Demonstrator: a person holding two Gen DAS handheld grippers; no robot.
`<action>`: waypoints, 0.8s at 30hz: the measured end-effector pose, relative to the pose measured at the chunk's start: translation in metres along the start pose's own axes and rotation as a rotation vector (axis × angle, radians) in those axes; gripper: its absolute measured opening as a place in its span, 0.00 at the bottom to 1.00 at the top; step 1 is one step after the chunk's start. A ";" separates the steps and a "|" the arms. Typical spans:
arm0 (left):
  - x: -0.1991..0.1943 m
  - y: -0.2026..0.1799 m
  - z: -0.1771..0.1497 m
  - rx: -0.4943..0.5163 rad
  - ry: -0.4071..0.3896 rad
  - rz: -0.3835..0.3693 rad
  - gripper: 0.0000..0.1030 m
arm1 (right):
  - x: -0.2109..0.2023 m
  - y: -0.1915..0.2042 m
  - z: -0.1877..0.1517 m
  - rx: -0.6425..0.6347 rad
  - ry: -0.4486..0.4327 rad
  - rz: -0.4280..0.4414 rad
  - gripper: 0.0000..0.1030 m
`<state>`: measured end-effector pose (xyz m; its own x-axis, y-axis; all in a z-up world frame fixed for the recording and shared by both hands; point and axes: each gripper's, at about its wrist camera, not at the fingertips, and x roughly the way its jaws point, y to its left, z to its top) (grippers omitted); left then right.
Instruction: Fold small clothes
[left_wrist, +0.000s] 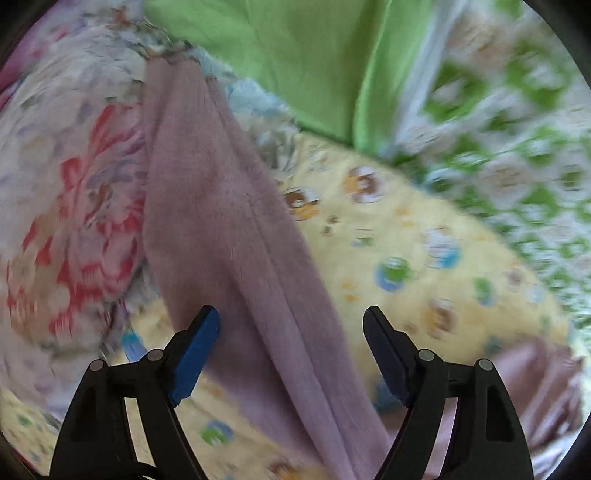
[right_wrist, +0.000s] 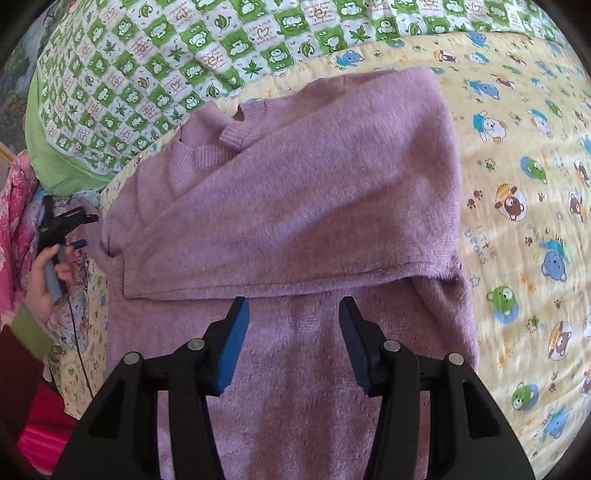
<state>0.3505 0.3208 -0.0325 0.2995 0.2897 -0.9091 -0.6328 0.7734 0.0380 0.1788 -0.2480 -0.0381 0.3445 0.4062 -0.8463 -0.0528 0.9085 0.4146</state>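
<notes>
A small mauve knit sweater (right_wrist: 295, 206) lies on a yellow bear-print blanket (right_wrist: 524, 229), its upper part folded down over its lower part, neckline at the upper left. My right gripper (right_wrist: 293, 314) is open and empty, hovering over the lower part just below the folded hem. In the left wrist view a long mauve strip of the sweater (left_wrist: 236, 236), likely a sleeve, runs between the jaws of my left gripper (left_wrist: 291, 321), which is open and not closed on it. The left gripper also shows in the right wrist view (right_wrist: 72, 229), held in a hand at the sweater's left edge.
A green-and-white checked quilt (right_wrist: 192, 55) and a green cloth (left_wrist: 295, 62) lie beyond the blanket. A pink and red floral fabric (left_wrist: 70, 206) lies to the left. The yellow blanket (left_wrist: 424, 251) spreads to the right of the sleeve.
</notes>
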 end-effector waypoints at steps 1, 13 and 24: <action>0.008 -0.001 0.002 0.010 0.018 0.025 0.78 | -0.001 0.000 0.000 0.001 -0.002 0.001 0.50; -0.109 -0.067 -0.044 0.251 -0.230 -0.252 0.10 | -0.013 0.005 0.004 -0.008 -0.045 0.009 0.50; -0.184 -0.229 -0.271 0.904 -0.208 -0.551 0.47 | -0.033 0.007 0.004 0.042 -0.098 0.019 0.50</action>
<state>0.2472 -0.0623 0.0138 0.5510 -0.2011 -0.8099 0.3622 0.9320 0.0150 0.1711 -0.2556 -0.0064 0.4339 0.4097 -0.8024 -0.0213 0.8950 0.4455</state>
